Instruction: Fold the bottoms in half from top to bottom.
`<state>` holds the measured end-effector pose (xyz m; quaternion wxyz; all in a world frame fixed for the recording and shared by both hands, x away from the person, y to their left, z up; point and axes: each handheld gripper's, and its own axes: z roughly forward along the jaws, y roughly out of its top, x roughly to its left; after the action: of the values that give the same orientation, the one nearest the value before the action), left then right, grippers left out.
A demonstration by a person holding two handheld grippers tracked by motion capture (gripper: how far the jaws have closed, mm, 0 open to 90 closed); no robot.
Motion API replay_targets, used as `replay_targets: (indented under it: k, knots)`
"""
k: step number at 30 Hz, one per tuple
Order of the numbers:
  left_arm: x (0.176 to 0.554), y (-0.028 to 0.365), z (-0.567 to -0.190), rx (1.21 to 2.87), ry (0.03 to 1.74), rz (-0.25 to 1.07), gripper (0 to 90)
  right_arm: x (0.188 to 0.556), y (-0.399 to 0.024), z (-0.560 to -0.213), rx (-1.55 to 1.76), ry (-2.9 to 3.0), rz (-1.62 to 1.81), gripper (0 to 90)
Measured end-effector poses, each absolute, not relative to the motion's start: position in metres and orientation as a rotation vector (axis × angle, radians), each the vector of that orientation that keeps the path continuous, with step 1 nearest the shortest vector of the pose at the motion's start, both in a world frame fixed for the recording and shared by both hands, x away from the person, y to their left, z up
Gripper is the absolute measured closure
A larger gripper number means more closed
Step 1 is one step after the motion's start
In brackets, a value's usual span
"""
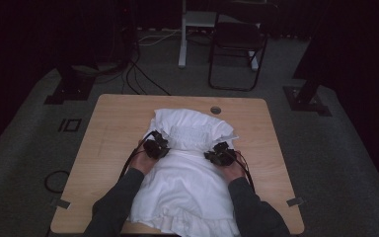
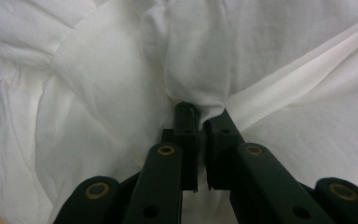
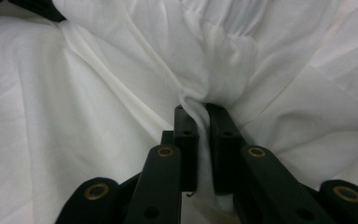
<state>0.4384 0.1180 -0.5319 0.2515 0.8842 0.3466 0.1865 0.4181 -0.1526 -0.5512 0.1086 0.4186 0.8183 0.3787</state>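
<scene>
A white garment [image 1: 185, 173] lies spread on the wooden table [image 1: 108, 133], its ruffled hem hanging at the near edge and its gathered, smocked band toward the far side. The person's dark sleeves come in from the near edge, one on each side of the cloth.

At the left, the left hand-held gripper [image 1: 156, 146] rests on the garment just beside the gathered band. In the left gripper view its jaws are nearly pressed together, pinching a bunched fold of the white cloth [image 2: 191, 70] between their tips; creases fan out from the pinch, and a taut fold runs off to the right.

At the right, the right hand-held gripper [image 1: 220, 154] sits on the garment at the other end of the band, level with the left one and apart from it. In the right gripper view its jaws are close together with a thin ridge of cloth [image 3: 198, 112] drawn down between them, and the gathered fabric puckers just above the tips.
</scene>
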Motion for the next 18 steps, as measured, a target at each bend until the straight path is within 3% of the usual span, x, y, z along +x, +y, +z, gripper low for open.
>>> replay_targets:
  k: [18]
  knots:
    - [0.481, 0.111, -0.534, 2.292, 1.116, 0.542, 84.9, 0.489, -0.147, -0.547, 1.351, 2.313, 1.055, 83.8]
